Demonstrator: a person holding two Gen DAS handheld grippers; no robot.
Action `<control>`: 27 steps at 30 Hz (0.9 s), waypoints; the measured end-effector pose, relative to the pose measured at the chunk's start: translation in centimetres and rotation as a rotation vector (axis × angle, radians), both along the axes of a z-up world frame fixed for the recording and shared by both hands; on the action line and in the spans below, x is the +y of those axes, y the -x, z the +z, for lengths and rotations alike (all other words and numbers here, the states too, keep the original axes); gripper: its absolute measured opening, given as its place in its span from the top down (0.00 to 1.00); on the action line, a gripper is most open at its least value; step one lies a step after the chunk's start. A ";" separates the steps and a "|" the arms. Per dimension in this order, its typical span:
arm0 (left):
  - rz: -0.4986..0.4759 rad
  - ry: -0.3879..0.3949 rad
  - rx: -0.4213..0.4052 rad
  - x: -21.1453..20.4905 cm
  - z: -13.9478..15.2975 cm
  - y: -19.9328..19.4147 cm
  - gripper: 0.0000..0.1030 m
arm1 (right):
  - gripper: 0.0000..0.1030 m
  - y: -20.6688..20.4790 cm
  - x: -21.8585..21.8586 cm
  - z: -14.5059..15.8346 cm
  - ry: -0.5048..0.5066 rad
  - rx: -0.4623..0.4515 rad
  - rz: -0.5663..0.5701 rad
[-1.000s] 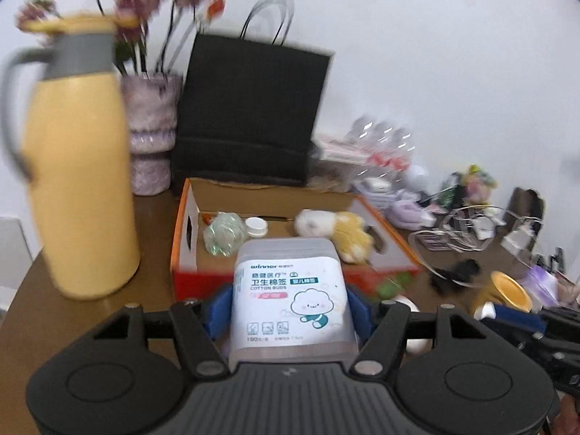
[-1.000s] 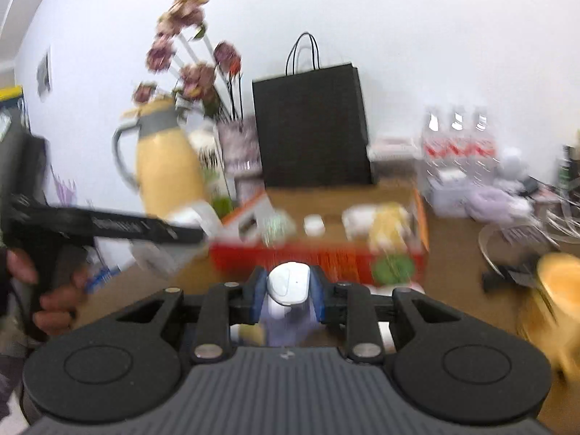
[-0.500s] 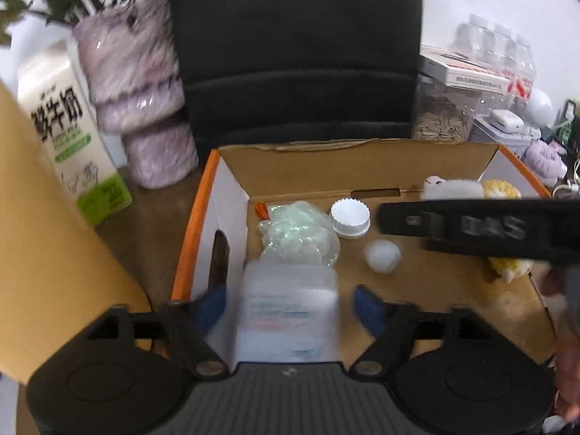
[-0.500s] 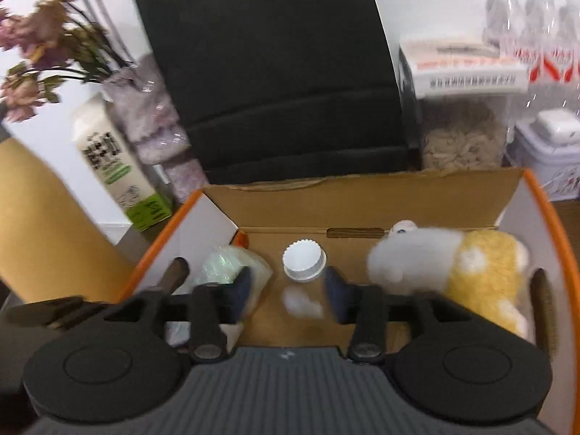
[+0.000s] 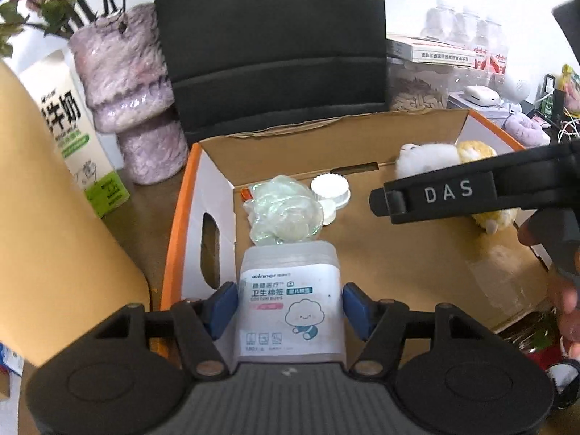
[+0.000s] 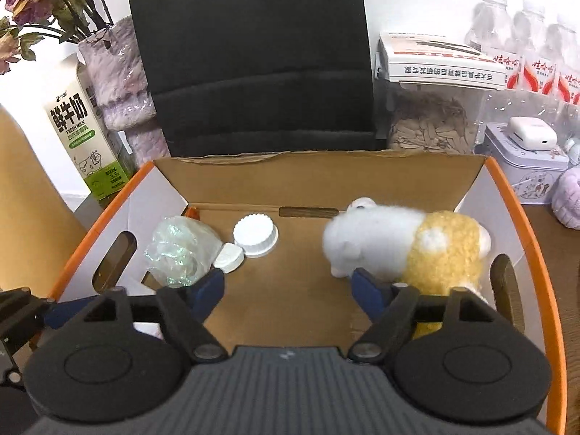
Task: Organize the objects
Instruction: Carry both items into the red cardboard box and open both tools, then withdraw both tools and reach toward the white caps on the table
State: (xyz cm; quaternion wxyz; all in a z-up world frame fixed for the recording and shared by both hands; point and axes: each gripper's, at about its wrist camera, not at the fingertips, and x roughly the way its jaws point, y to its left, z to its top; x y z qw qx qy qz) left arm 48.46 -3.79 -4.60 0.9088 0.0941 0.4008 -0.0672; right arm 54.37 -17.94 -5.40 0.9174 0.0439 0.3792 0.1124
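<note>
yellow jug (image 5: 54, 217): far left of left wrist view, big, outside the box
milk carton (image 6: 85, 137): behind the jug, upright, beside the purple vase (image 6: 119, 87)
black bag (image 6: 250, 54): stands behind the box, against the wall
cardboard box (image 6: 319, 177): orange rim, open top, centre of both views
left gripper (image 5: 290, 306): over the box's near left corner; blue pads (image 5: 223, 304) sit at both sides of the cotton bud box, looks loose, cannot tell if it is clamped or let go
cotton bud box (image 5: 290, 301): between the left gripper's pads, inside the cardboard box at its near left, label facing up
crinkly plastic wrap (image 6: 181, 250): box floor, left side, just beyond the cotton bud box
small white piece (image 6: 228, 258): touching the wrap and the cap
white cap (image 6: 255, 233): box floor, just right of the wrap
right gripper (image 6: 288, 290): spread wide, holding nothing, over the bare middle of the box floor
plush toy (image 6: 406, 246): white and yellow, lying on the right side of the box, right pad just in front of it
seed jar (image 6: 431, 123): behind the box at right, flat carton on top
water bottles (image 6: 529, 43): far right, back by the wall
</note>
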 end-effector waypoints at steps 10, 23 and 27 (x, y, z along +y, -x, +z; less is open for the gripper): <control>-0.042 0.104 -0.165 1.2 8.7 11.5 0.26 | 0.01 12.8 -4.3 8.8 0.078 -0.193 0.045; -0.083 0.287 -0.197 3.0 5.1 41.9 0.09 | 0.00 47.0 -8.8 2.9 -0.045 -0.190 0.048; -0.053 0.232 -0.186 3.8 5.1 43.8 0.11 | 0.00 51.1 -10.4 2.1 -0.040 -0.127 0.012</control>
